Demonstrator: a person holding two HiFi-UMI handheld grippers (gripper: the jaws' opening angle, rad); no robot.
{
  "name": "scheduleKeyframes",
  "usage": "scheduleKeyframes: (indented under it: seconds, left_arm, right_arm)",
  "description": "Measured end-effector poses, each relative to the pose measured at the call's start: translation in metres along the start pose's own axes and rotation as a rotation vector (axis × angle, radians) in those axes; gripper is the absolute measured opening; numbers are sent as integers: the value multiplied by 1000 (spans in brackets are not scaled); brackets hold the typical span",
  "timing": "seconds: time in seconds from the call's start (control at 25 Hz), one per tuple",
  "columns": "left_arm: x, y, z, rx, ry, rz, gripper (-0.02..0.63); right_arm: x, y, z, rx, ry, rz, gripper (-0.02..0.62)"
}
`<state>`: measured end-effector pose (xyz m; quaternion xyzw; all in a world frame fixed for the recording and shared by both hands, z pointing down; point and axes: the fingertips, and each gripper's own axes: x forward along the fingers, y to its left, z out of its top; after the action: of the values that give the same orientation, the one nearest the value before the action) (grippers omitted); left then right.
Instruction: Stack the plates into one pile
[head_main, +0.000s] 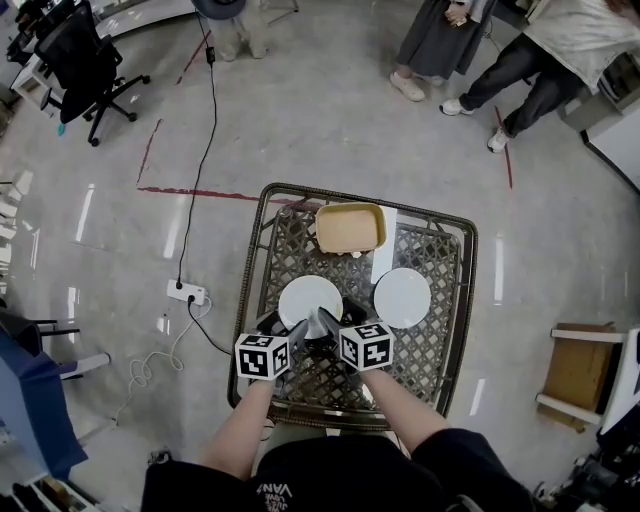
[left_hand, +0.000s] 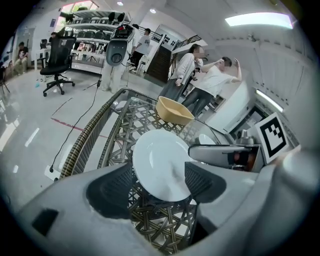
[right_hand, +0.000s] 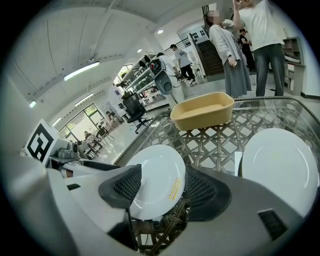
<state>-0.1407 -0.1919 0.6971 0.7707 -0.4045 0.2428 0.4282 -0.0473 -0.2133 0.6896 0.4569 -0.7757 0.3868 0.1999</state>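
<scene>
Two white plates lie apart on a woven table (head_main: 440, 330). The left plate (head_main: 310, 298) is near the front; the right plate (head_main: 402, 298) lies beside it. My left gripper (head_main: 297, 328) and right gripper (head_main: 330, 322) meet side by side at the left plate's near rim. In the left gripper view the left plate (left_hand: 160, 160) reaches in between the wide jaws of my left gripper (left_hand: 155, 186), which is open. In the right gripper view the same plate (right_hand: 157, 182) sits between the spread jaws of my right gripper (right_hand: 162, 194), also open. The right plate (right_hand: 282, 165) lies untouched.
A tan rectangular tray (head_main: 350, 228) stands at the table's back, with a white paper strip (head_main: 384, 250) next to it. A power strip (head_main: 186, 292) and cable lie on the floor at the left. People (head_main: 520, 60) stand beyond the table. A wooden stool (head_main: 580, 370) is on the right.
</scene>
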Motion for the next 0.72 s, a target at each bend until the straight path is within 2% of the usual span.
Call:
scheduleKeyframes:
  seconds: [0.16, 0.28, 0.72]
  left_arm:
    - [-8, -10, 9, 22, -46, -1, 322]
    - [-9, -35, 10, 72, -55, -40, 322]
    - [36, -143, 4, 207, -3, -221, 322]
  right_arm:
    - [-11, -5, 5, 8, -34, -4, 253]
    - [-29, -18, 10, 20, -66, -26, 253]
    - [-105, -115, -4, 87, -132, -215, 253]
